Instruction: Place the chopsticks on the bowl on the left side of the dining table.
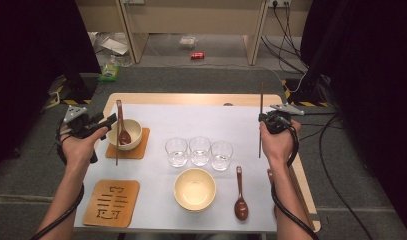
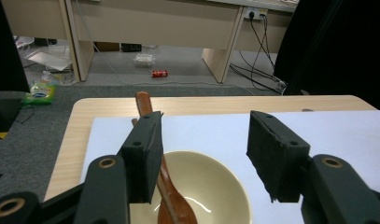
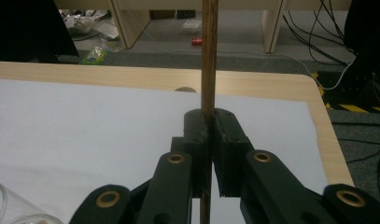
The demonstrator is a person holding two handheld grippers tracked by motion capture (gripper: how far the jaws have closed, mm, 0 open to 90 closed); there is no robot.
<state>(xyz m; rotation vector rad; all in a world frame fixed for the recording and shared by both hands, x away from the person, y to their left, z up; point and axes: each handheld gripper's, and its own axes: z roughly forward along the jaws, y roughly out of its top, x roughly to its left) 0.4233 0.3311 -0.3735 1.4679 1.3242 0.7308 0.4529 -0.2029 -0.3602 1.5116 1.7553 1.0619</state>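
**Inspector:** Jaws of the left gripper [image 2: 201,158] stand spread, nothing pinched between them. Just below and ahead of them sits a cream bowl [image 2: 211,186], with a brown wooden spoon [image 2: 171,198] lying in it. The spoon's handle runs up past the inner face of the left-hand jaw and out over the bowl's far rim; whether handle and jaw touch I cannot tell.

**Clerk:** And from above?

**Inspector:** In the high view the left gripper [image 1: 98,125] is held just beside that bowl [image 1: 133,131], which rests on a square wooden coaster [image 1: 138,150] on the counter [image 1: 191,98]. The spoon [image 1: 122,127] leans in the bowl, handle pointing away from the person.

**Clerk:** The right side?

**Inspector:** The right gripper [image 3: 210,140] has its jaws pressed together on a thin wooden chopstick [image 3: 208,56]. The stick stands near upright, rising well above the jaws and passing down between them. In the high view the right gripper [image 1: 271,120] holds the chopstick [image 1: 261,100] over the white mat's right edge.

**Clerk:** Other items?

**Inspector:** Between the two pairs of jaws, three empty glasses [image 1: 199,151] stand in a row. Nearer the person lie a second cream bowl [image 1: 194,189], a second wooden spoon [image 1: 240,192], and a cut-out wooden trivet [image 1: 111,202].
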